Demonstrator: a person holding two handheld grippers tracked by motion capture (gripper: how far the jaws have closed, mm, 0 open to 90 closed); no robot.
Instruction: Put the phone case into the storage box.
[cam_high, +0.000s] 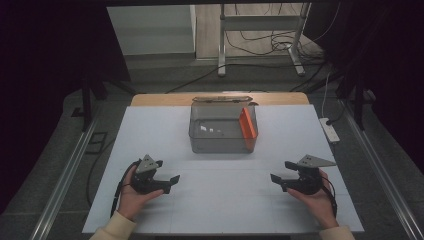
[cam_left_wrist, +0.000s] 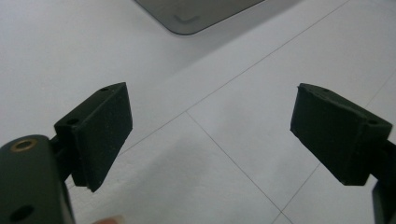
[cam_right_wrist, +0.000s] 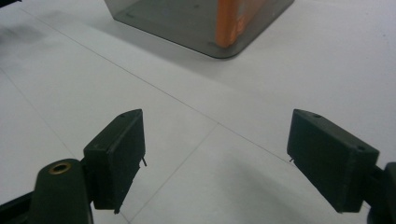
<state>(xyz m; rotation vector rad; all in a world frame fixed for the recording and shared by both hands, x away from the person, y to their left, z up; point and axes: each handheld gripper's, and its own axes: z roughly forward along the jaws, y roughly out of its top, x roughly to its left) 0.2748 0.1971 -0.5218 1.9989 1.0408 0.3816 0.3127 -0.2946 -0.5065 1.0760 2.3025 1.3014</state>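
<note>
Across the middle of the high view lies a white table (cam_high: 220, 200) ruled by faint seam lines, with a strip of bare wood along its far edge; beyond it the upper frame shows a grey floor, a metal stand (cam_high: 260, 37) with loose cables (cam_high: 260, 40) around its feet, and a white power strip (cam_high: 330, 129) at the table's right edge. Dark curtains close both sides. At upper centre of the table sits a smoky translucent box (cam_high: 220, 131), open-topped, with an orange card-like piece (cam_high: 247, 123) leaning inside its right end. At lower left, the left gripper (cam_high: 169, 181) rests in a hand on the table, and at lower right the right gripper (cam_high: 278, 180) does likewise, both well apart from the box. In the left gripper view, the black jaws stand spread wide over bare table, with a corner of the box (cam_left_wrist: 196, 14) at the top edge. In the right gripper view, the jaws are likewise spread with nothing between them, and the box (cam_right_wrist: 187, 21) with its orange piece (cam_right_wrist: 231, 21) fills the top centre.
</note>
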